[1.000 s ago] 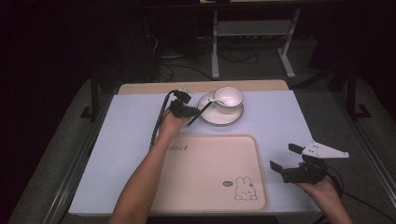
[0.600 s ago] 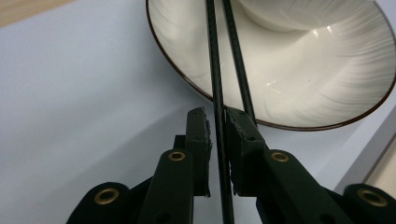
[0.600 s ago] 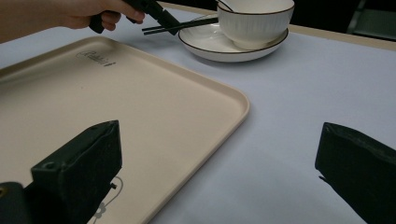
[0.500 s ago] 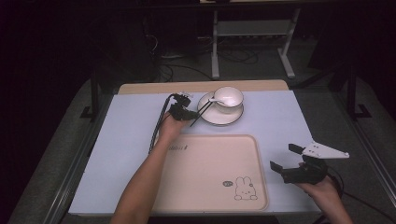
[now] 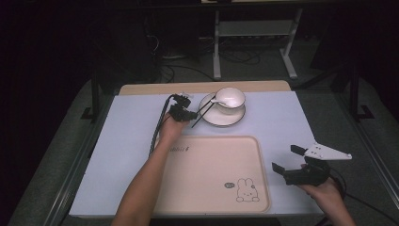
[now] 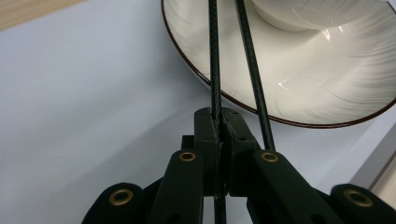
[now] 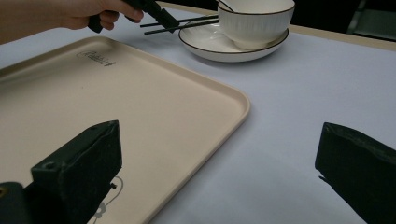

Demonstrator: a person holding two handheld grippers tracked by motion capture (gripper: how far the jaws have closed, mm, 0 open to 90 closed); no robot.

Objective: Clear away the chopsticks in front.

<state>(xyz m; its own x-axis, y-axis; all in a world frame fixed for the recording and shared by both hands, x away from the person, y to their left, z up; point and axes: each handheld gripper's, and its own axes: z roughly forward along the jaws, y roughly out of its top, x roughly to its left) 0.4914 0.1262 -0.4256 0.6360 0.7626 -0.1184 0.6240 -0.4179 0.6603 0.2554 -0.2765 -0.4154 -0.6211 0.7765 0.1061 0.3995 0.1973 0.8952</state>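
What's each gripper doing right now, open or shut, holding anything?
Left gripper: jaws just closed, shut on one chopstick; the second lies outside them.
Right gripper: open, holding nothing, beside the tray.

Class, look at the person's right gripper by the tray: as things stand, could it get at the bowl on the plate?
Probably yes. The right gripper hangs open beside the tray, and bare tabletop lies between it and the bowl on the plate. The left gripper, shut on one chopstick, stands at the plate's other side.
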